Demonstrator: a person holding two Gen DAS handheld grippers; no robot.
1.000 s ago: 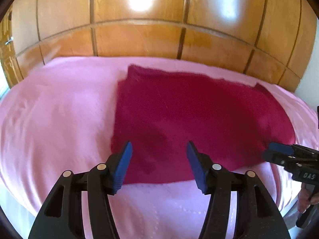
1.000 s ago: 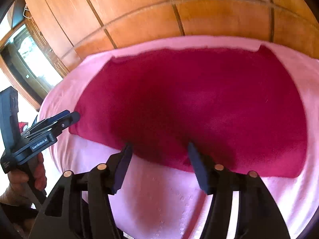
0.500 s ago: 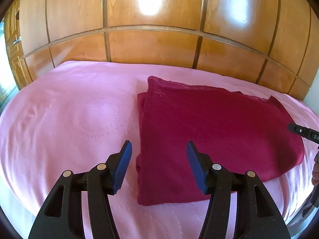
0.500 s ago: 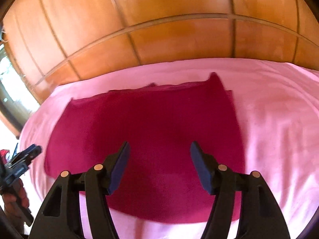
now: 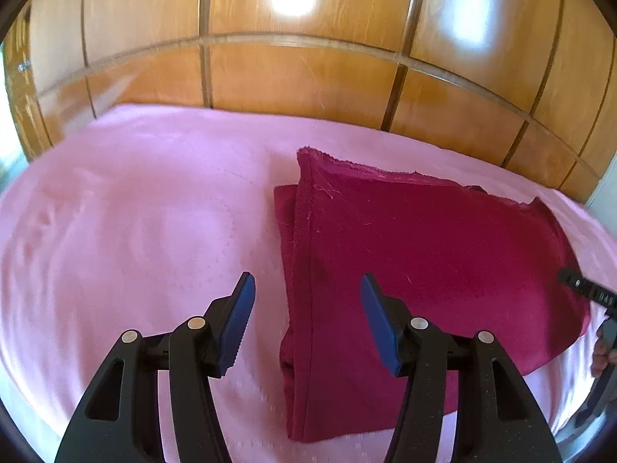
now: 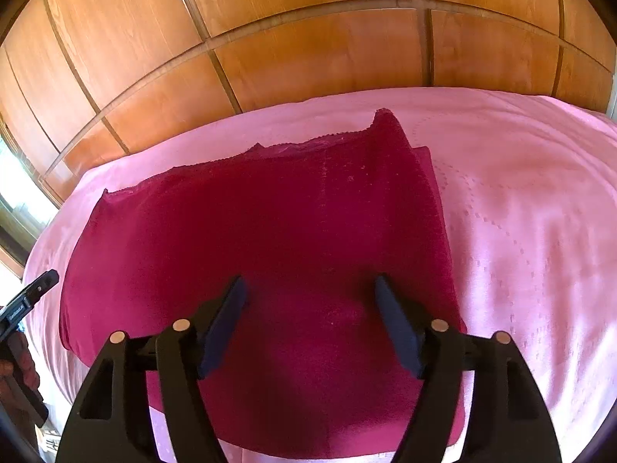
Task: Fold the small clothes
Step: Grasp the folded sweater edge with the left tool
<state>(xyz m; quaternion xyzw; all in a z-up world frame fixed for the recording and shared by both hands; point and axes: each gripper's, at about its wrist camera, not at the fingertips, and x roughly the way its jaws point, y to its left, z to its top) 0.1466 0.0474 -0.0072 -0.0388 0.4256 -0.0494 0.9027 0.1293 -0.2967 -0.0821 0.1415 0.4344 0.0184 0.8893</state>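
Note:
A crimson garment [image 5: 424,254] lies folded flat on the pink bedsheet [image 5: 135,231], with a lace-trimmed far edge. My left gripper [image 5: 307,281] hovers over its near left corner, open, and the garment's left fold line runs on the sheet below the gap between the blue pads. In the right wrist view the garment [image 6: 270,231] fills the middle. My right gripper [image 6: 309,281] hangs above its near right part, jaws opening, with nothing between the pads. Each gripper shows at the edge of the other's view: the right gripper [image 5: 570,279] and the left gripper [image 6: 46,279].
Wooden wardrobe panels [image 5: 308,88] rise straight behind the bed. Bare pink sheet [image 6: 540,231] stretches right of the garment and also left of it. A hand [image 6: 15,359] holds the left gripper's handle at the bed's near edge. A bright window [image 6: 11,193] is at far left.
The left gripper slid left along the garment's near edge to its left fold. The right gripper shifted right toward the garment's right edge, and its jaws widened.

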